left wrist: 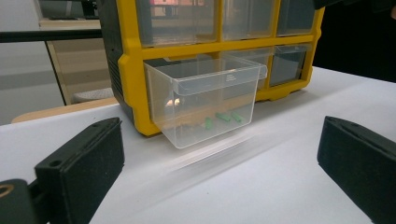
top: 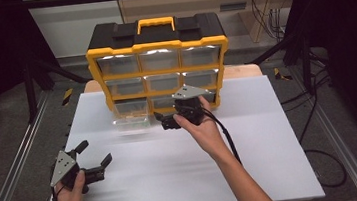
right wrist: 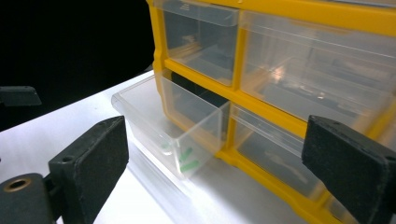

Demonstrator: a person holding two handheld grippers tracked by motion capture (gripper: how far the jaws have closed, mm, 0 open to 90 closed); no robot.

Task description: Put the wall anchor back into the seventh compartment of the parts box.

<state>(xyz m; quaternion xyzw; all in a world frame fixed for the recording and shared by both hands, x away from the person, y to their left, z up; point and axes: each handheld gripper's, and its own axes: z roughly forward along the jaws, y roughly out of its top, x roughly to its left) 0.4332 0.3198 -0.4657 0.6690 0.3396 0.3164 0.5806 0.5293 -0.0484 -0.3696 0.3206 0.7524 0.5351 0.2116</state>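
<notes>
A yellow and black organizer (top: 156,47) with clear drawers stands at the back of the white table (top: 185,180). Its bottom-left clear drawer (top: 131,121) (left wrist: 205,102) (right wrist: 173,121) is pulled out, and small green pieces (left wrist: 224,117) (right wrist: 187,161) lie inside. My left gripper (top: 95,153) (left wrist: 222,163) rests near the front left of the table, open and empty, facing the drawer from a distance. My right gripper (top: 162,121) (right wrist: 219,158) hovers just right of the pulled-out drawer, open with nothing between its jaws.
The other drawers of the organizer (right wrist: 280,70) are pushed in. A metal rail (top: 17,162) runs along the table's left side, and cables (top: 314,116) lie on the floor at the right. A wooden board (top: 244,71) shows behind the organizer.
</notes>
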